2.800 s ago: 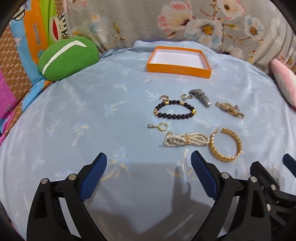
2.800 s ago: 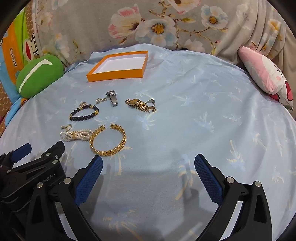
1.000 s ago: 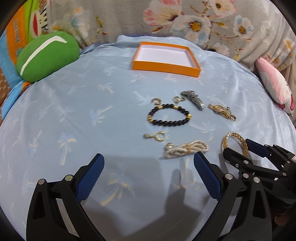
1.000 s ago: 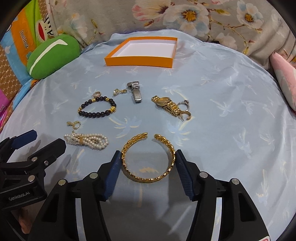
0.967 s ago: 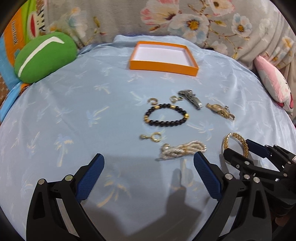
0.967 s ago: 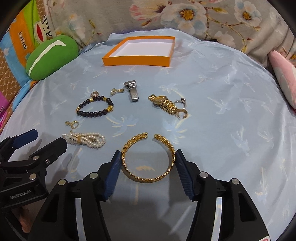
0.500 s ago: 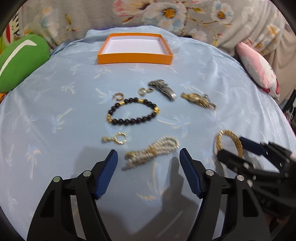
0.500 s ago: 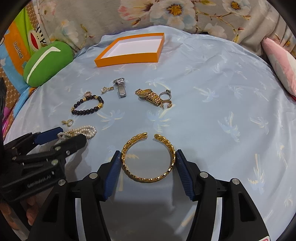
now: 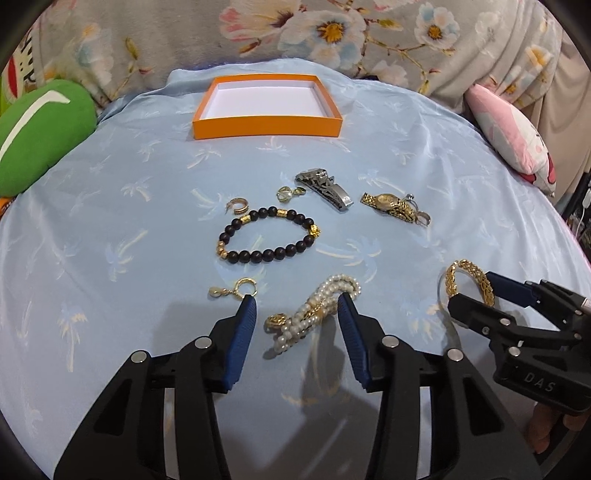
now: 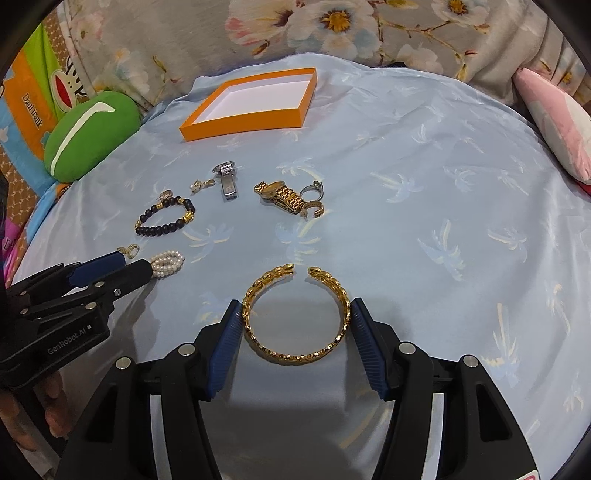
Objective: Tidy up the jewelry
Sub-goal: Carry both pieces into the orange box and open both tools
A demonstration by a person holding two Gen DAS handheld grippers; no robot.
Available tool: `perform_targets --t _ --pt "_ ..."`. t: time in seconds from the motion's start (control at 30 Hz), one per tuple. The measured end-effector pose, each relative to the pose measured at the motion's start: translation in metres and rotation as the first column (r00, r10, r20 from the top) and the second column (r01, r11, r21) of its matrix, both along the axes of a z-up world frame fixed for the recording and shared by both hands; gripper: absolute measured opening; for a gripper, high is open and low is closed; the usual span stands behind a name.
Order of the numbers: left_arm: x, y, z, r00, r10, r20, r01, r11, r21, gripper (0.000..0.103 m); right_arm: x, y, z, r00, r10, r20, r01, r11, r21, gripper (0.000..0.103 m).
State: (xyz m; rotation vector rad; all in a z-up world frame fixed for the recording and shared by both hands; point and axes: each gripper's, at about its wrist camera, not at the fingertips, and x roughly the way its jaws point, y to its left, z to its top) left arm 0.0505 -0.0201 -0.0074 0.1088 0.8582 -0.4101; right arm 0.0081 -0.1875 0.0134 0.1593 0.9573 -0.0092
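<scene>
An empty orange box (image 9: 266,105) stands at the far side of the blue cloth; it also shows in the right wrist view (image 10: 255,102). My left gripper (image 9: 295,306) is partly closed around a pearl bracelet (image 9: 314,312), its right pad touching the pearls. My right gripper (image 10: 295,314) is shut on a gold bangle (image 10: 295,314) and holds it; the bangle also shows in the left wrist view (image 9: 469,280). A black bead bracelet (image 9: 267,234), a gold watch (image 9: 393,206), a silver watch (image 9: 325,184), a small gold earring (image 9: 232,290) and other small pieces lie between.
A green cushion (image 9: 37,133) lies at the left edge and a pink cushion (image 9: 509,136) at the right. Flowered fabric (image 9: 332,33) rises behind the box. A gold hoop (image 9: 238,205) and a small pendant (image 9: 290,192) lie by the bead bracelet.
My left gripper has moved forward and closed in around the pearl bracelet. My right gripper has kept its hold on the gold bangle, which has risen slightly off the cloth.
</scene>
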Motion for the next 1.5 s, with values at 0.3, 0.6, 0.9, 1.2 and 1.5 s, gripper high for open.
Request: perform_targets --t 0.3,0.6,0.9,1.2,1.5 --pt "-0.011 -0.011 -0.003 0.998 -0.058 -0.004 0.058 0.998 -0.018 0.021 0.0 -0.001 0.0 1.0 0.007 0.006 -0.007 1.0 -0.003 0.058" --pt "-0.021 0.0 0.015 1.0 -0.02 0.001 0.02 0.997 -0.07 0.02 0.0 0.004 0.017 0.998 0.023 0.052 -0.023 1.0 -0.014 0.058" --pt "0.011 0.008 0.054 0.997 0.016 0.073 -0.01 0.996 -0.09 0.02 0.037 0.011 0.051 0.99 0.055 0.128 -0.054 0.999 -0.004 0.058" --pt "0.103 0.011 0.081 0.985 0.076 0.153 -0.062 0.993 -0.096 0.02 0.142 0.005 0.077 0.98 0.057 0.193 -0.061 0.998 0.017 0.058" --pt "0.233 -0.009 0.094 0.979 0.094 0.183 -0.078 0.993 -0.092 0.02 0.272 -0.006 0.07 0.982 0.029 0.187 -0.037 0.998 0.042 0.058"
